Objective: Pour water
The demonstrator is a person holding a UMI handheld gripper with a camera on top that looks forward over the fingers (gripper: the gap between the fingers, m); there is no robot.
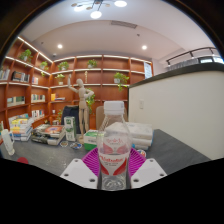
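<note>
At far left of the frame we note wooden wall shelves (28, 75) carrying small potted plants and boxes. Below them, lower left, a grey table top (45, 158) holds a scatter of packets and boxes (25, 128), too small for us to identify.

Left of centre, a pale wooden artist's mannequin (79, 100) stands upright on the far part of the table, with more shelving behind it.

At centre we have the clear plastic water bottle with a white cap and a pink-and-white label (114, 140). It stands upright between the gripper (114, 165) fingers at lower centre. Both magenta pads (93, 161) lie against its lower sides, so we read the claw as pinching the bottle. We cannot tell whether its base touches the table.

Just behind the bottle, to its right, sits a translucent plastic container (139, 134).

Right of frame, a white counter wall (180, 100) rises above the table. Ceiling lights (96, 13) glow at upper centre.
</note>
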